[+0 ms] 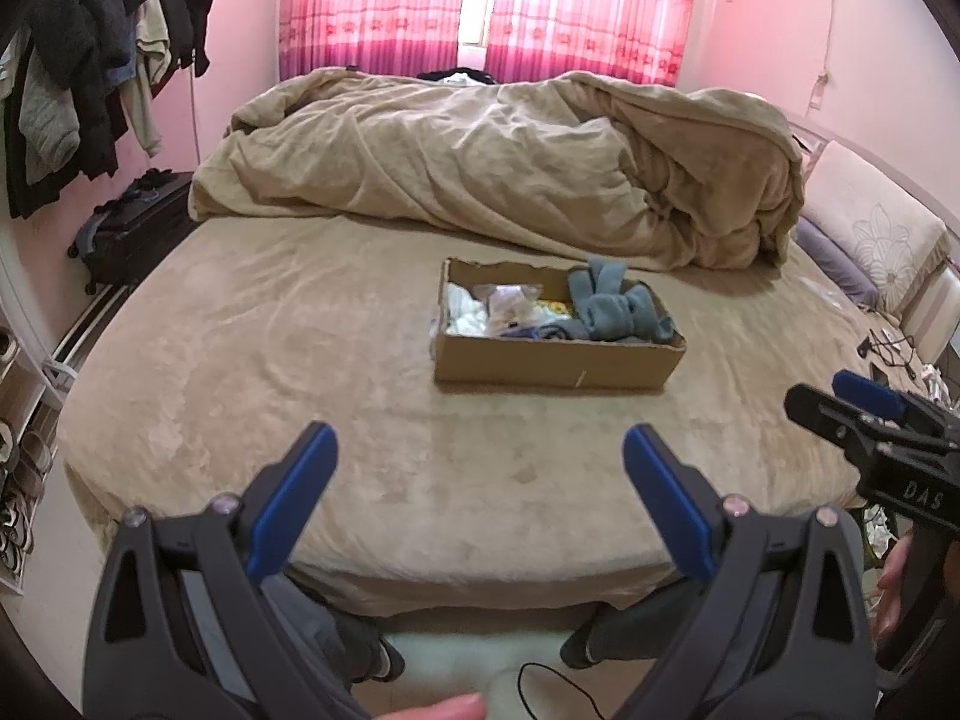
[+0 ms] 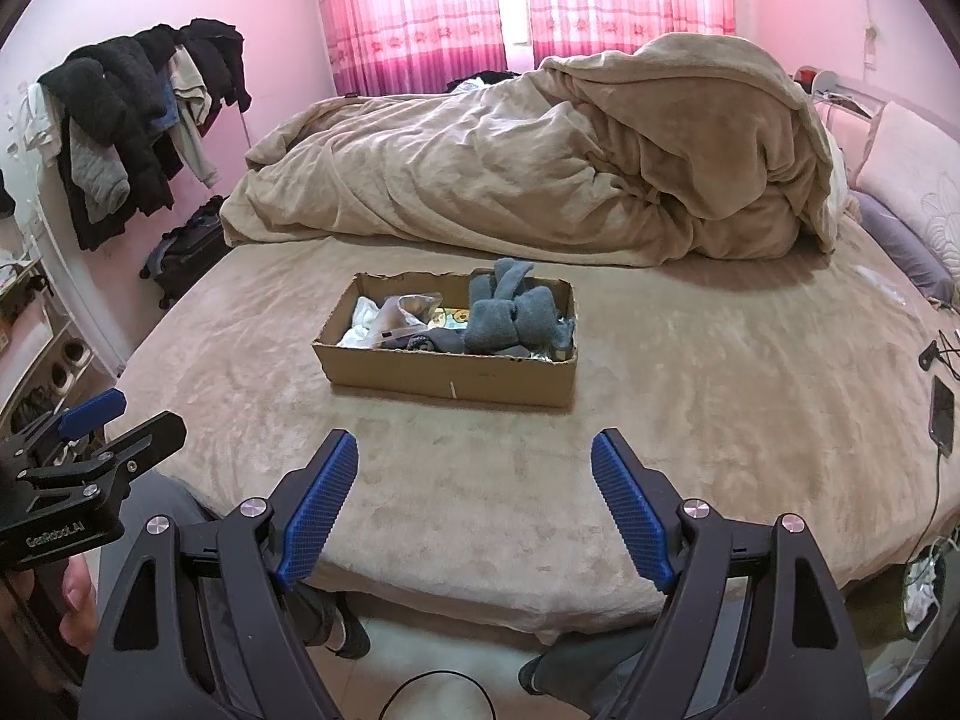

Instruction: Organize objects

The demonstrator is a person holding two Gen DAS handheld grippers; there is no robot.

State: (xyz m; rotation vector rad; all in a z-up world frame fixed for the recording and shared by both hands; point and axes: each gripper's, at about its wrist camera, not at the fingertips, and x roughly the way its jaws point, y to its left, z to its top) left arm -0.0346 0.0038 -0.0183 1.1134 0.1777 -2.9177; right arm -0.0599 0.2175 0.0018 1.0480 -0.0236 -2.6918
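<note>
A shallow cardboard box (image 1: 552, 363) (image 2: 444, 372) sits in the middle of the tan bed. It holds grey socks (image 1: 618, 306) (image 2: 510, 312), white cloth (image 1: 468, 312) (image 2: 366, 315) and a clear plastic bag (image 1: 510, 306) (image 2: 408, 309). My left gripper (image 1: 480, 456) is open and empty, held over the bed's near edge, short of the box. My right gripper (image 2: 474, 462) is open and empty, also short of the box. Each gripper shows at the side of the other's view: the right one (image 1: 840, 402), the left one (image 2: 129, 420).
A bunched tan blanket (image 1: 510, 162) (image 2: 540, 180) lies behind the box. Pillows (image 1: 870, 240) are at the right. A phone with a cable (image 2: 942, 414) lies at the bed's right edge. Clothes hang on a rack (image 1: 102, 72) and a suitcase (image 1: 132, 228) stands at the left.
</note>
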